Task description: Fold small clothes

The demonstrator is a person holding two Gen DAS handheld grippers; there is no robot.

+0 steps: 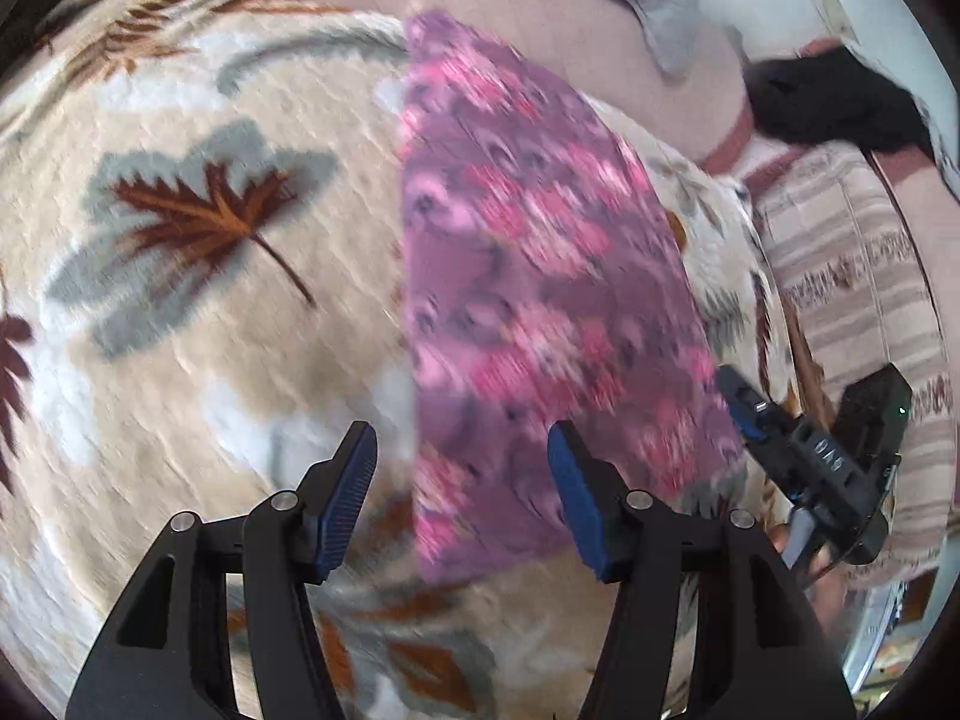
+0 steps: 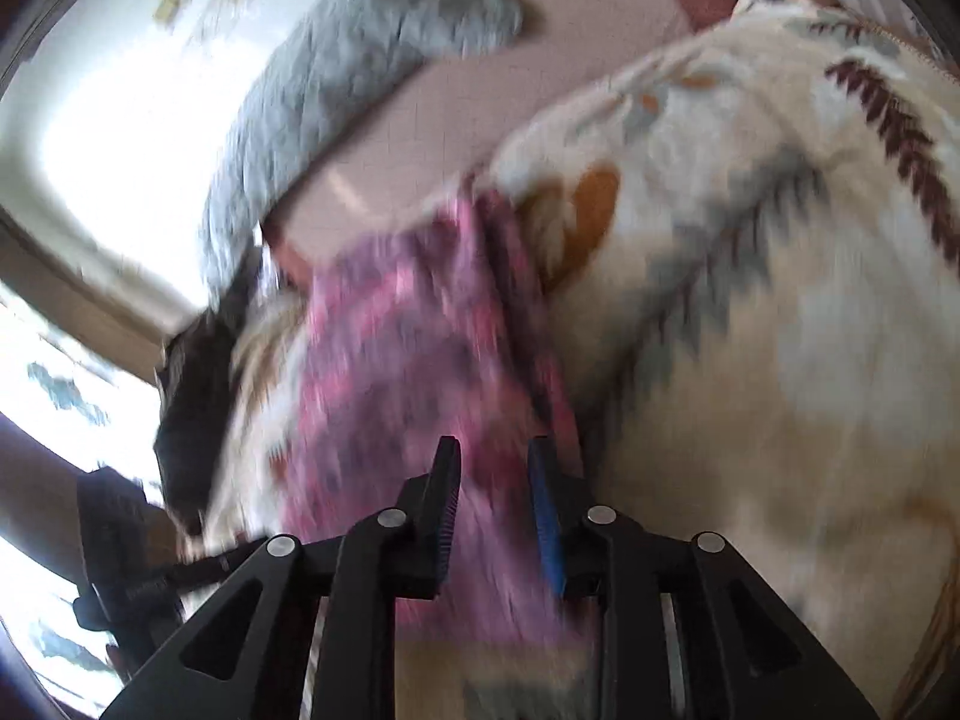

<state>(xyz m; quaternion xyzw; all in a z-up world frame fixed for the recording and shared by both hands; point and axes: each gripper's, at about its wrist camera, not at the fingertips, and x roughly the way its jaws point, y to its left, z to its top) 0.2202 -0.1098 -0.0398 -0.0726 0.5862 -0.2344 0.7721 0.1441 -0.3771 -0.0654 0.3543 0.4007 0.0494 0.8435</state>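
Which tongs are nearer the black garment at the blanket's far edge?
Right. The right tongs sit at the purple floral cloth's right side, below the black garment. The left tongs hover over the cloth's left edge, further off.

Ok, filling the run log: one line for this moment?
left gripper: open | right gripper: open | floral cloth: flat on leaf blanket

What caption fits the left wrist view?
Open left gripper hovers over the near end of a folded pink floral cloth on a leaf-print blanket.
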